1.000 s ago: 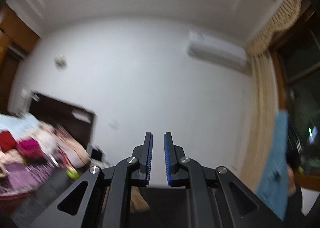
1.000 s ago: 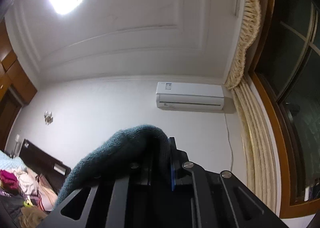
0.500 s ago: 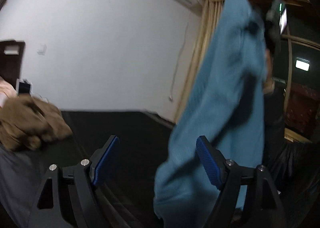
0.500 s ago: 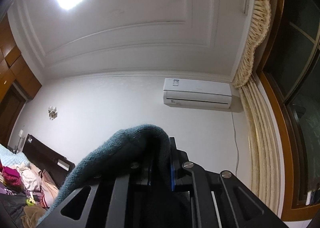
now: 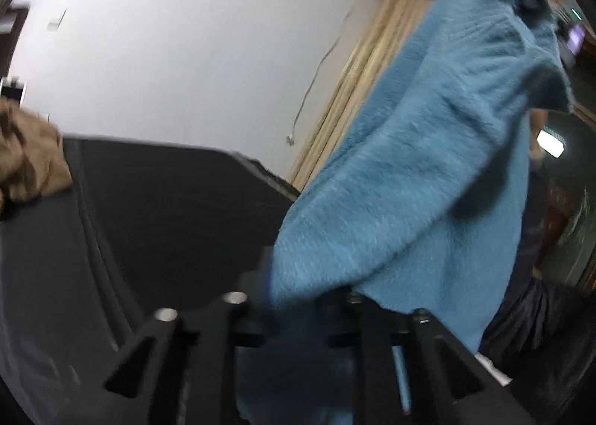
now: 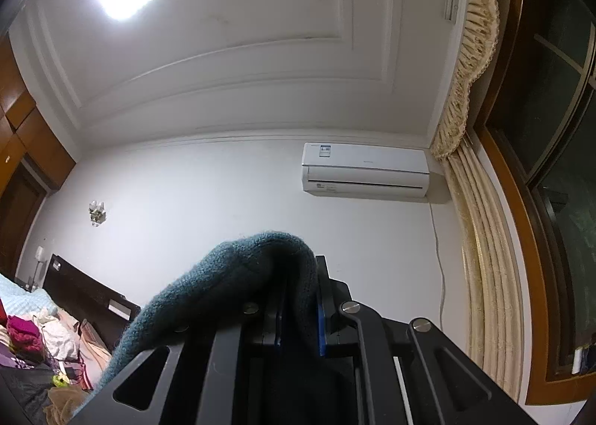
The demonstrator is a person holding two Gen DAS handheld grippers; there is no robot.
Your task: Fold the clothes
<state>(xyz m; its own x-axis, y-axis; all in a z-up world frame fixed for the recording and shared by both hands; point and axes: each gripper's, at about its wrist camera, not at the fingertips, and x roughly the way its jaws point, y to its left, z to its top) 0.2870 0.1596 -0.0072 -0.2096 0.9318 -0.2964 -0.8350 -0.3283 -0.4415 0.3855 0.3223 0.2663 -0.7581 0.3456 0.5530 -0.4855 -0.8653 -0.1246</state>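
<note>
Blue knit sweater (image 5: 428, 171) | pinched in left tool (image 5: 298, 298) | draped over right tool (image 6: 298, 298)

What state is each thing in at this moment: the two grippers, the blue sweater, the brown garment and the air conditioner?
Left gripper: has just been closing, now shut on the sweater's lower edge.
Right gripper: shut on a fold of the sweater, pointing up.
Blue sweater: hanging unfolded, held high and low.
Brown garment: crumpled on the dark surface.
Air conditioner: louvre looks closed.
</note>
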